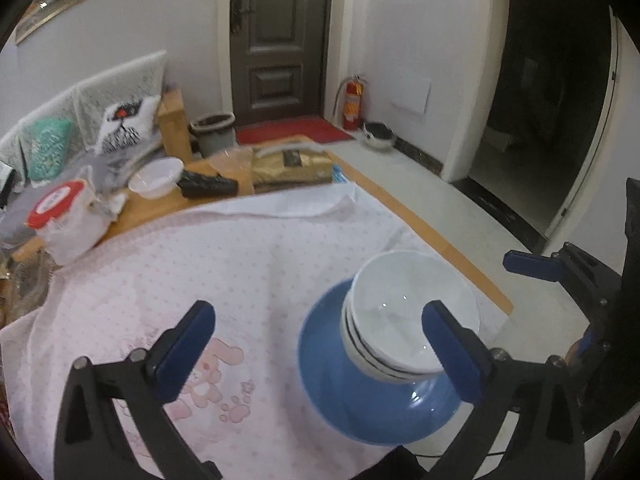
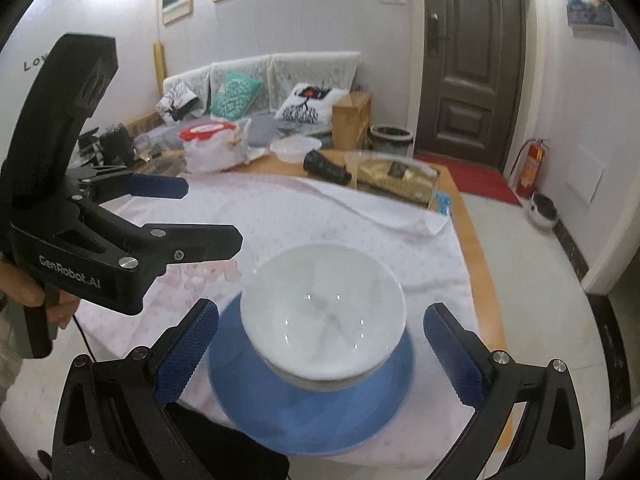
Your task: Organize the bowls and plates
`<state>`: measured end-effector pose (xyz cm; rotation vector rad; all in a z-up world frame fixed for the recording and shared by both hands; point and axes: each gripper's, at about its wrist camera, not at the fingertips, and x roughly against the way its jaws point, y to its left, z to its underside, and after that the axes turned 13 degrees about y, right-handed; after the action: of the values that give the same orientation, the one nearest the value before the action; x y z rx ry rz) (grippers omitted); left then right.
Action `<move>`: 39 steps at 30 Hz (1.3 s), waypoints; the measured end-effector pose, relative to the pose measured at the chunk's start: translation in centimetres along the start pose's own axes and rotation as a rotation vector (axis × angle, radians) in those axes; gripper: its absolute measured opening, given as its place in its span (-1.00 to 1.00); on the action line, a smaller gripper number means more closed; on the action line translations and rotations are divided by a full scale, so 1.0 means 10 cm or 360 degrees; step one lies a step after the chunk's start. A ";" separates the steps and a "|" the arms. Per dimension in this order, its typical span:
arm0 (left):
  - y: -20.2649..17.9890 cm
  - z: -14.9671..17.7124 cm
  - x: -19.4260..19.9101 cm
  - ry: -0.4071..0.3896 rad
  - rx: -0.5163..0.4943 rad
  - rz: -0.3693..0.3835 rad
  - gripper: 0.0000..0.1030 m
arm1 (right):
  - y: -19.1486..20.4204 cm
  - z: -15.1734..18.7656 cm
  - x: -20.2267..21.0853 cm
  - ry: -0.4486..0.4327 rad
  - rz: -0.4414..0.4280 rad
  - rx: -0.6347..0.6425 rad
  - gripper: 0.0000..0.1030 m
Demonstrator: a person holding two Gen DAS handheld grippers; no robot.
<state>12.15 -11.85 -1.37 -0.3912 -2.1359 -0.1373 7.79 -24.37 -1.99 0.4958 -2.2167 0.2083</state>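
Clutter at the far end of a cloth-covered table, door and sofa beyond

A pink dotted cloth covers the wooden table. At its far end lie a gold packet, a black roll, a clear plastic container and a red-lidded tub in a bag. Behind stand a sofa with cushions, a bin, a dark door and a fire extinguisher.
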 end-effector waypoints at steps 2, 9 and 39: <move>0.02 0.02 0.05 -0.0019 0.0004 -0.0011 0.99 | 0.01 0.00 0.03 -0.0021 -0.0012 -0.0005 0.97; 0.13 0.13 0.18 -0.0097 0.0112 -0.0069 0.99 | 0.06 -0.05 0.09 -0.0087 -0.0026 0.0002 0.97; 0.61 0.52 0.80 -0.0514 0.0461 -0.0556 0.99 | 0.22 -0.35 0.20 -0.0298 -0.0159 -0.0014 0.97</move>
<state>5.86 -3.02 2.02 0.1425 -2.4836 0.0419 8.14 -21.85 1.84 0.6423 -2.3659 0.1024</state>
